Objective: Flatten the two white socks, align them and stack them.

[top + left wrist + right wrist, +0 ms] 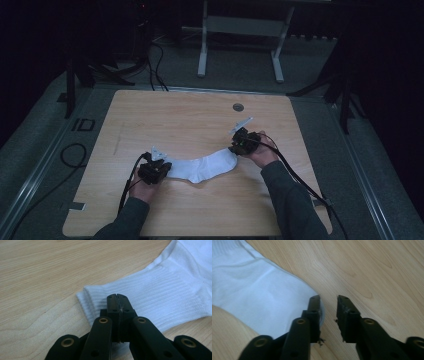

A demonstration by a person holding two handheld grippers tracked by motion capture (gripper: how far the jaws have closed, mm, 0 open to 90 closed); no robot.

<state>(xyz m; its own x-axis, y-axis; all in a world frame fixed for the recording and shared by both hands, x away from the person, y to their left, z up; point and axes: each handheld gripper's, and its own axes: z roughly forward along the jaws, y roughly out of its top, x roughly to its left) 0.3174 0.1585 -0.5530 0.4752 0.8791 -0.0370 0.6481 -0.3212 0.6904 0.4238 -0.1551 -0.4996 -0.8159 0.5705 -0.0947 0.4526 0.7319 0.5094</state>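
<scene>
Sock [202,168]: white ribbed | left gripper [117,298] pinching cuff | right gripper [328,305] fingers parted

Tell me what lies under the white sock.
The white sock lies flat on the wooden table. The table's surface beneath is covered, so anything under it cannot be seen.

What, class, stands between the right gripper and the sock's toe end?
Nothing visible. The right gripper is open at the edge of the sock, one jaw over the fabric, the other over bare table.
</scene>
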